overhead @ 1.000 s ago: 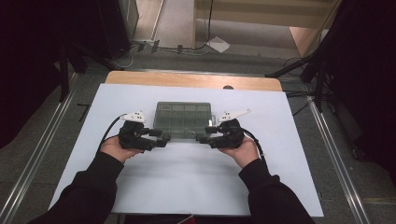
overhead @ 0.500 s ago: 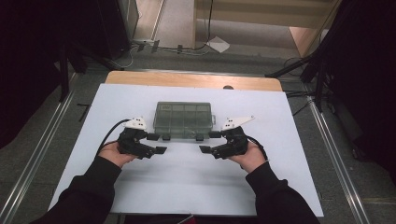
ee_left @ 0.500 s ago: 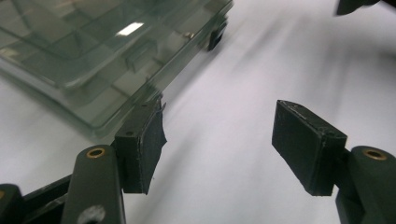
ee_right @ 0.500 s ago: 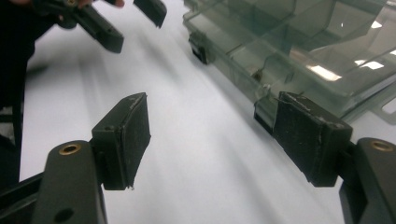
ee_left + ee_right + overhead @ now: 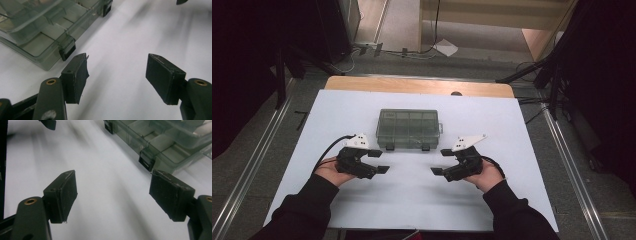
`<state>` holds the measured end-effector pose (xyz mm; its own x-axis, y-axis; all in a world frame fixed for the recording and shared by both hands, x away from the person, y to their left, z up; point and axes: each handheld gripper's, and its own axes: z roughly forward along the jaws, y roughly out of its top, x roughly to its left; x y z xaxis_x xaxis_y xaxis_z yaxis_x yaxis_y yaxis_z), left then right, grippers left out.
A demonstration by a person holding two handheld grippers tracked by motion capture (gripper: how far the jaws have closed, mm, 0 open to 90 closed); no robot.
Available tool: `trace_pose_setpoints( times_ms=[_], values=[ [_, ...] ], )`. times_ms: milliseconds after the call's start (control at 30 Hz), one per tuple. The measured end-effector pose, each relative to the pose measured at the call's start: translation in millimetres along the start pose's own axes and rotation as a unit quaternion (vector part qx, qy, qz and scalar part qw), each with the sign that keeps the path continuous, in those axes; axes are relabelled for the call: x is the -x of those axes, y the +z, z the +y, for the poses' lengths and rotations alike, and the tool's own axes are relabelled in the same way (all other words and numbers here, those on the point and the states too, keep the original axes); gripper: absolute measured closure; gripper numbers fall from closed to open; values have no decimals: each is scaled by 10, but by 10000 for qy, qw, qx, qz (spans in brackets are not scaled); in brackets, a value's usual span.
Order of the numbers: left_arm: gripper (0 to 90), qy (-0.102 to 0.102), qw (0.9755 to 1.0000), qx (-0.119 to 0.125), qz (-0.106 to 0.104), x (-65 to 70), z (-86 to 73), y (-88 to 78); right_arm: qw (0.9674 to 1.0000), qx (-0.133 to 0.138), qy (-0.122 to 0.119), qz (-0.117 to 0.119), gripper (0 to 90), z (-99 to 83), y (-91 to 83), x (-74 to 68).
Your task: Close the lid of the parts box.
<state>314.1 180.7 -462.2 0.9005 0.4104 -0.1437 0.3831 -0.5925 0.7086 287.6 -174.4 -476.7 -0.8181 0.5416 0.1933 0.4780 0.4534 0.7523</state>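
Observation:
A clear grey compartment box (image 5: 408,129) lies shut, lid down, on the white table cover, with two black latches on its near edge. My left gripper (image 5: 382,161) sits near and left of it, and its jaws have just been opening, with nothing between them. My right gripper (image 5: 440,161) mirrors it on the right; its jaws have just been opening too and hold nothing. In the left gripper view the box (image 5: 42,32) and one latch (image 5: 67,48) lie just beyond the open left gripper (image 5: 117,72). In the right gripper view the box (image 5: 170,142) lies past the open right gripper (image 5: 112,192).
The white cover (image 5: 412,205) spans the table, with a bare wooden strip (image 5: 412,86) at the far edge. Metal rails (image 5: 252,165) run along both sides on the floor. Cables and a white scrap (image 5: 446,48) lie on the floor beyond.
Both grippers have drawn back from the box's front edge toward the person and slightly apart. Their jaws stand wider than before. The box has not moved.

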Motion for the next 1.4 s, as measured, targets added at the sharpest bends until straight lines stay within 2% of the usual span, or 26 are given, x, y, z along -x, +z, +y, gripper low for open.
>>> trace_pose_setpoints(
  times_ms=[667,867,1400],
  values=[
    [339,24,10000,64,-73,92,-68,-72,9998,-206,28,-41,234,-246,-123,-52],
    [338,48,10000,-23,-80,108,-103,-84,9998,-198,5,-74,234,-292,-193,-51],
    [339,-73,9999,-42,-88,86,-191,-143,9995,-223,164,-135,231,-477,-416,-28]
  ],
)
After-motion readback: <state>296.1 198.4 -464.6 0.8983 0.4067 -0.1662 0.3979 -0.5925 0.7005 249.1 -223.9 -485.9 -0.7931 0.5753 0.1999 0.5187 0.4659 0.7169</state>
